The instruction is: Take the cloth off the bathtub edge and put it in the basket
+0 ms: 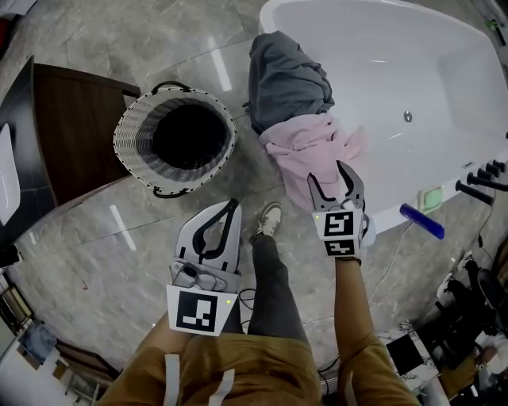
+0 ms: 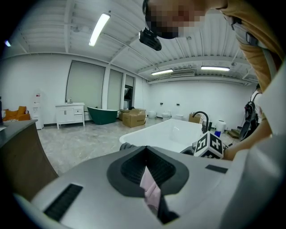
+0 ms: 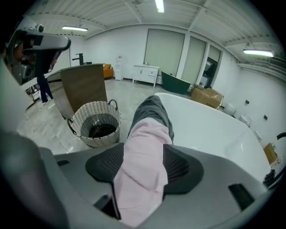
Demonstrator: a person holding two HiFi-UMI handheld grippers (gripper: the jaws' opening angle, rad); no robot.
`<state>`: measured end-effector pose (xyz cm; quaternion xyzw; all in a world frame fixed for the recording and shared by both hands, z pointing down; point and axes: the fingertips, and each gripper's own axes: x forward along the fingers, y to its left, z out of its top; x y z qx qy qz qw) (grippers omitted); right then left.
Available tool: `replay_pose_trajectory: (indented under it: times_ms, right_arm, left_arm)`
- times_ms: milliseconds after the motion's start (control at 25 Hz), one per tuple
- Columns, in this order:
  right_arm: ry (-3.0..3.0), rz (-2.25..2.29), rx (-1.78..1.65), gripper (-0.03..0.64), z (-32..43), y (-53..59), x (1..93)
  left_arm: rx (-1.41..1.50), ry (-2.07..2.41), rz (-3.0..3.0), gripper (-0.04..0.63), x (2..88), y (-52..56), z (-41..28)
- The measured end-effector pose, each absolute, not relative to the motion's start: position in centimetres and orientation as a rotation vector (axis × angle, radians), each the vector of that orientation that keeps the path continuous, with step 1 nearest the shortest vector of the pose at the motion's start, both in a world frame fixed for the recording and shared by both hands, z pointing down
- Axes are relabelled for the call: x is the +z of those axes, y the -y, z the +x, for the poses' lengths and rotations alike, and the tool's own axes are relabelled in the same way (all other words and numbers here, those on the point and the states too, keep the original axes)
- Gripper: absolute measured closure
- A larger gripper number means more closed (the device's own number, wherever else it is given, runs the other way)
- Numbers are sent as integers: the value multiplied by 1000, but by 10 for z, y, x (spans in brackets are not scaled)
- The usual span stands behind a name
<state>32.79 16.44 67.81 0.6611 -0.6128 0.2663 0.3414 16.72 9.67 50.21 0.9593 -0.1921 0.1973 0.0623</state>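
A pink cloth [image 1: 305, 147] hangs over the near edge of the white bathtub [image 1: 274, 12], partly covering a grey cloth [image 1: 286, 79] draped on the same rim. My right gripper [image 1: 333, 181] is over the pink cloth with its jaws spread. In the right gripper view the pink cloth [image 3: 143, 179] runs up between the two dark pads [image 3: 105, 163] and the grey cloth [image 3: 152, 109] lies beyond it. The woven basket [image 1: 127, 131] stands empty on the floor left of the tub, and it appears at the left in the right gripper view [image 3: 96, 123]. My left gripper [image 1: 222, 218] hangs shut and empty above the floor.
A dark wooden cabinet [image 1: 71, 127] stands left of the basket. A blue bottle [image 1: 421, 220], a green soap [image 1: 431, 198] and a black faucet [image 1: 484, 178] sit on the tub's right end. The person's leg and shoe [image 1: 270, 218] are between the grippers.
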Motion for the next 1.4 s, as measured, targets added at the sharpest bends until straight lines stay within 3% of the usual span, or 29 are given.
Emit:
replay_pose_trajectory:
  times_ms: [800, 1080, 1400]
  right_arm:
    - [1554, 1697, 1027, 221, 337, -162, 750]
    - [1520, 1680, 986, 226, 333, -162, 760]
    - [1539, 1699, 924, 329, 329, -168, 742]
  left_arm:
    - [612, 549, 2869, 590, 525, -91, 198]
    - [618, 565, 2856, 591, 529, -89, 196]
    - [619, 587, 2870, 591, 527, -87, 194]
